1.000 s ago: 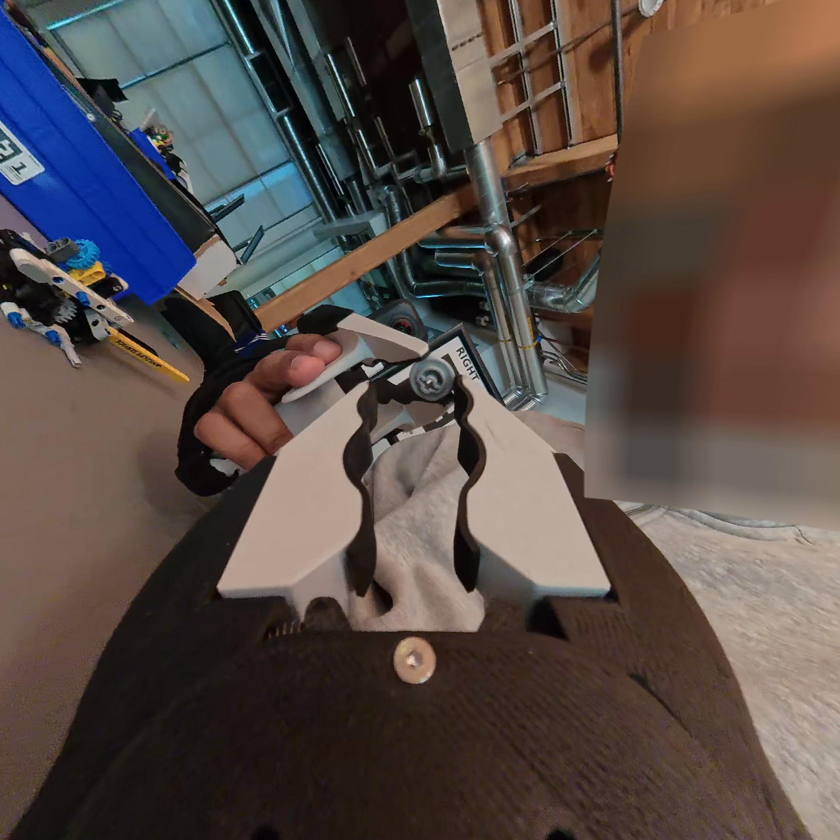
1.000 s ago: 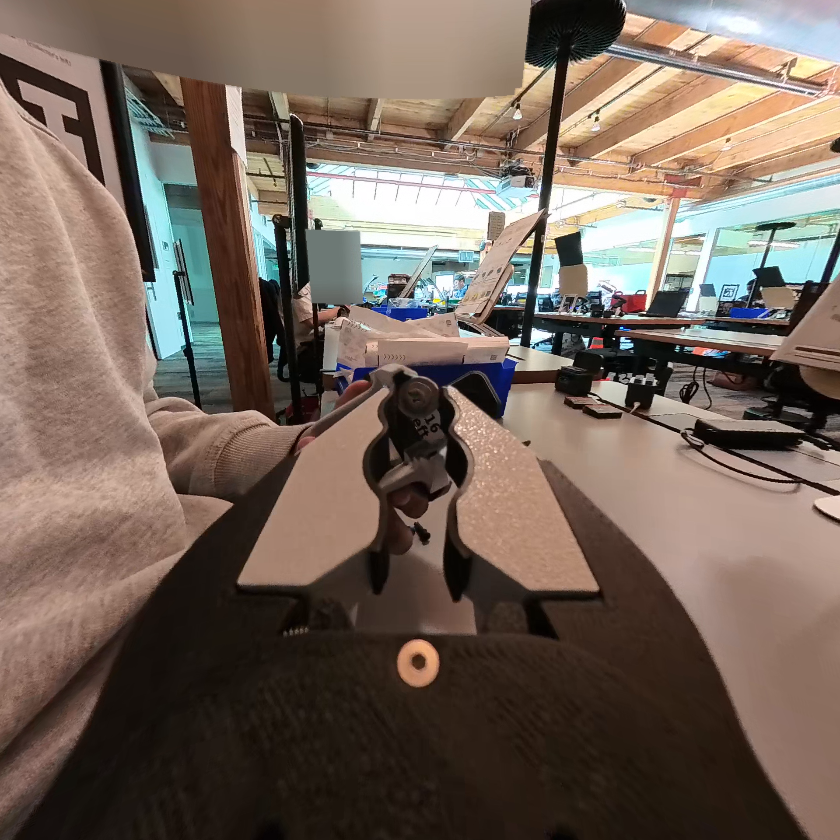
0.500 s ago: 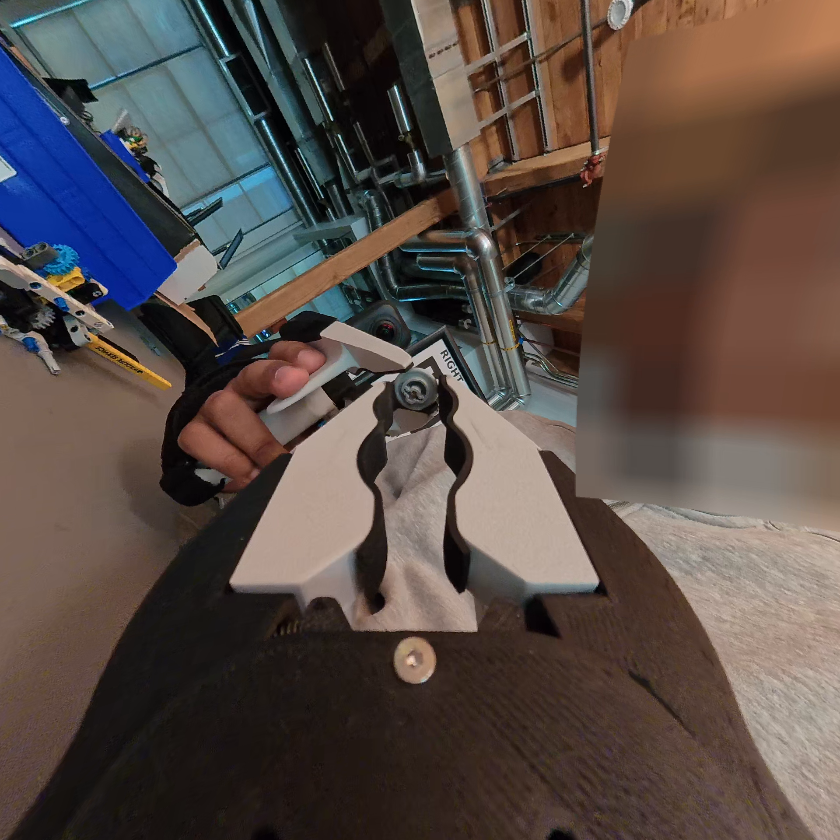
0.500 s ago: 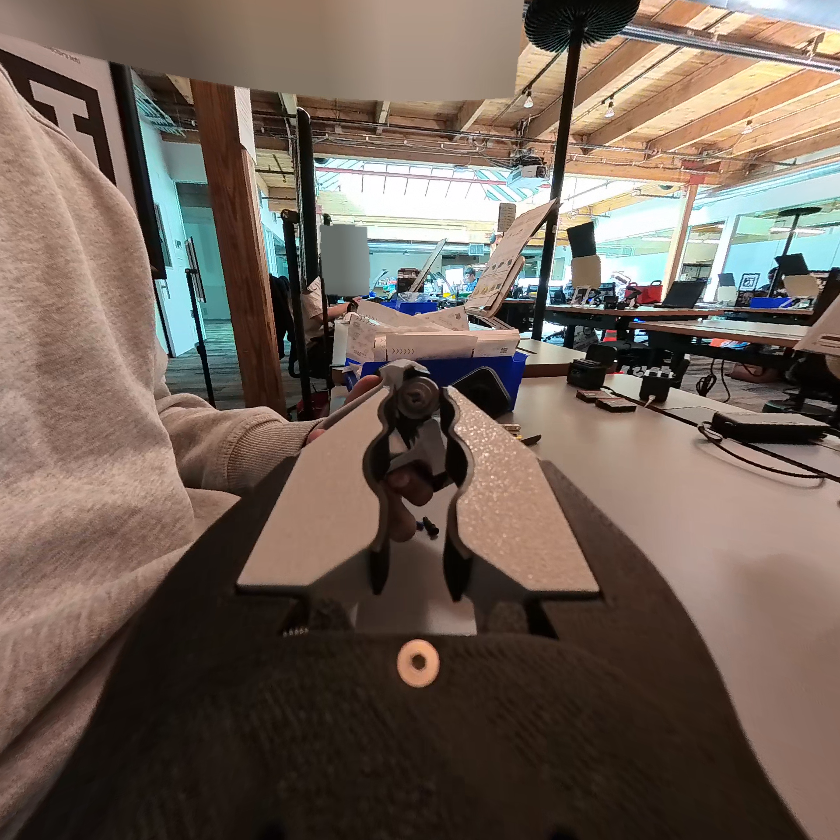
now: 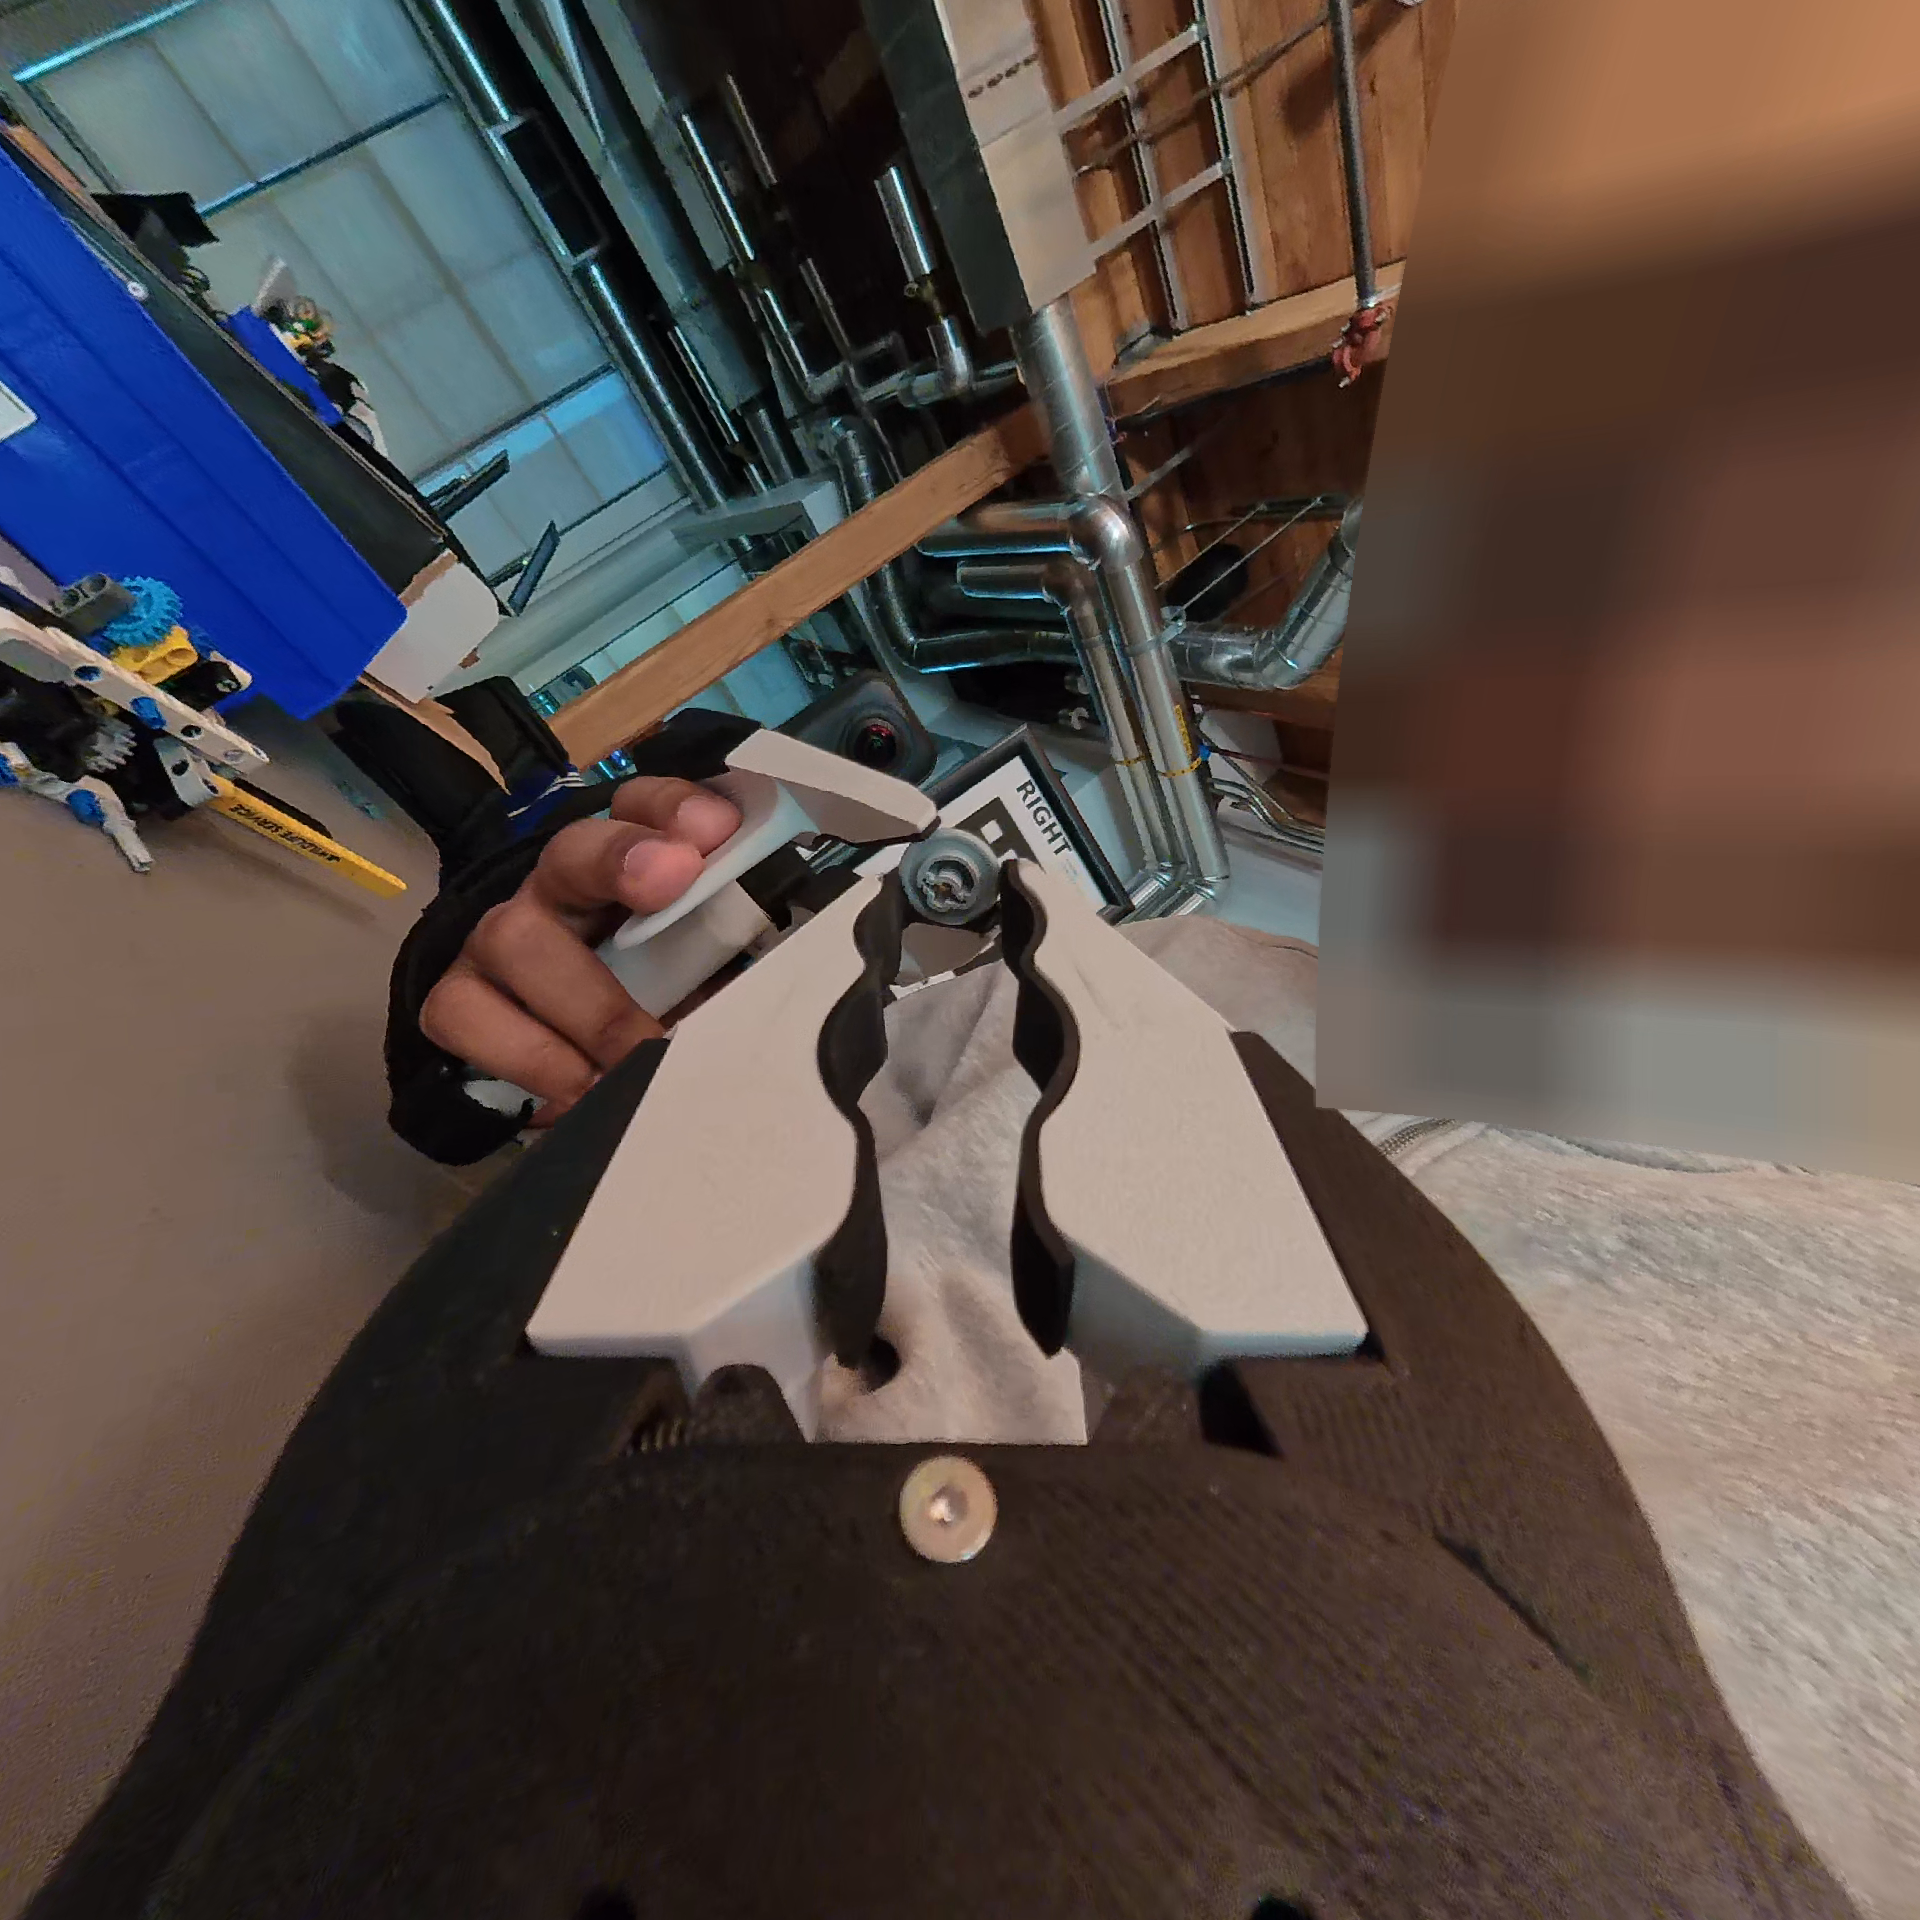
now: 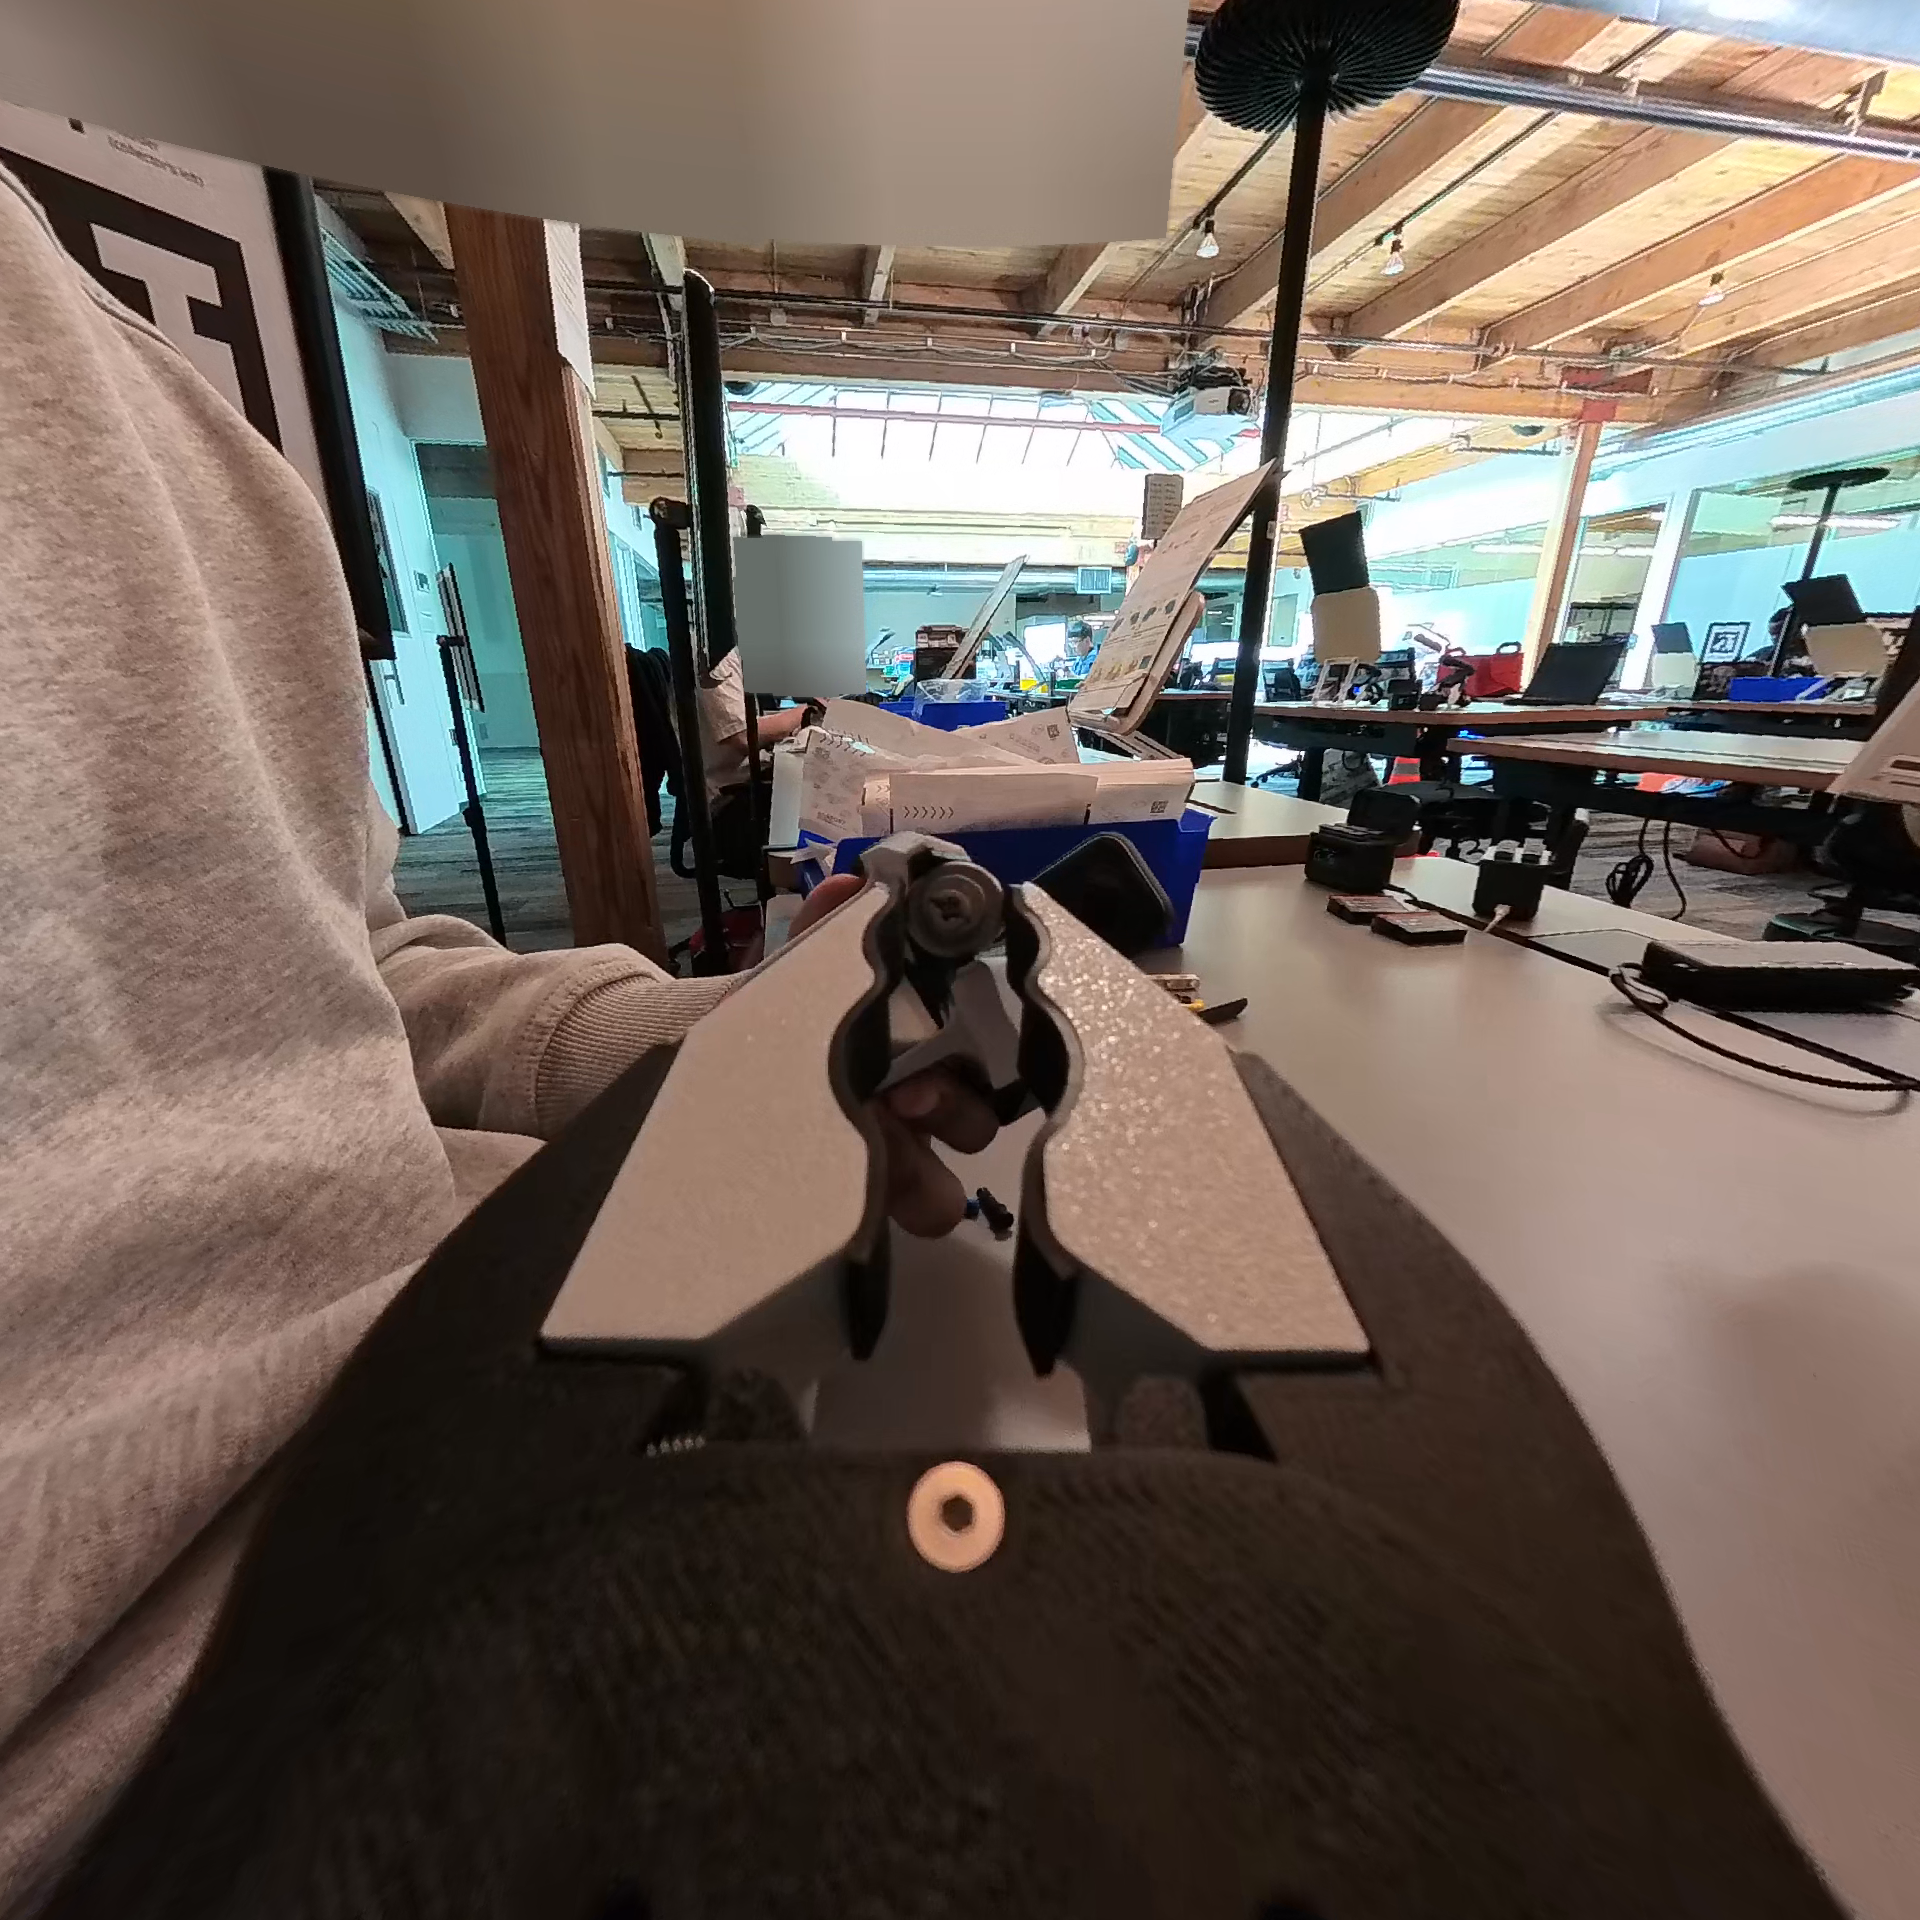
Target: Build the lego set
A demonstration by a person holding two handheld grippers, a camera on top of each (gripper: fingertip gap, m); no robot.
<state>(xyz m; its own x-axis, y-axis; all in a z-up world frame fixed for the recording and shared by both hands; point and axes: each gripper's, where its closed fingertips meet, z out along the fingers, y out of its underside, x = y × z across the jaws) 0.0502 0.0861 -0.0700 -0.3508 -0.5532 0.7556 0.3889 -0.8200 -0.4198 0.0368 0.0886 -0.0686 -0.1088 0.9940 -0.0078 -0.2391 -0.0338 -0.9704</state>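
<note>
Grey round piece (image 5: 943,885): a small lego part with a cross-shaped hole, held up off the bench in front of the person's grey sweatshirt (image 5: 940,1143).
Left tool (image 5: 945,899): its black-lined tips are pressed against the two sides of the grey round piece, pinching it.
Right tool (image 6: 951,920): in its own view it also closes its tips on a grey round piece; seen from the left wrist view, one of its pale fingers (image 5: 831,790) touches the piece from above.
Hand (image 5: 540,966): in a black fingerless glove, wrapped around the right tool's handle.
Lego model (image 5: 104,707): partly built, with white beams, a blue gear and yellow parts; it lies on the bench (image 5: 156,1143), well apart from both tools.
Loose pins (image 6: 992,1210): small and dark, lying on the bench below the right tool.
Blue bin (image 6: 1091,847): stuffed with paper bags, farther back on the bench.
</note>
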